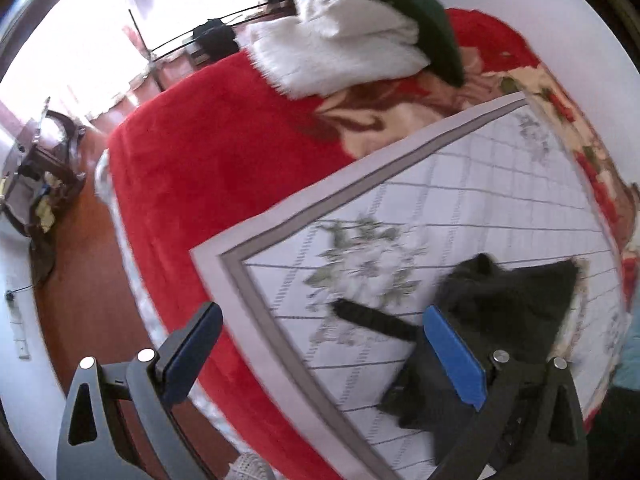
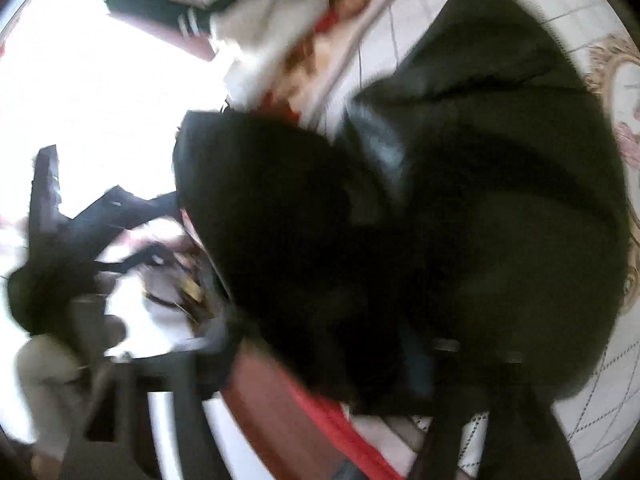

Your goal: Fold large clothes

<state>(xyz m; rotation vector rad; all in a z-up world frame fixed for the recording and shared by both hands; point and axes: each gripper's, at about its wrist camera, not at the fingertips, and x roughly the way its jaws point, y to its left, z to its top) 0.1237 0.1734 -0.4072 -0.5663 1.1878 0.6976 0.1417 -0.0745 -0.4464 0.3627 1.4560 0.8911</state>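
My left claw [image 1: 320, 354] stood with its blue pads well apart and nothing between them; the black garment [image 1: 492, 320] lay crumpled just past my right-hand pad, at about two o'clock, on the white checked sheet [image 1: 460, 208]. My right claw [image 2: 280, 380] was blurred, so I could not tell its state; the garment filled that view, draped over its right finger. I judged the fold barely begun: next I needed to spread the cloth flat. Farther off, at twelve o'clock, white [image 1: 340, 44] and green clothes [image 1: 416, 12] waited on the red blanket [image 1: 208, 148].
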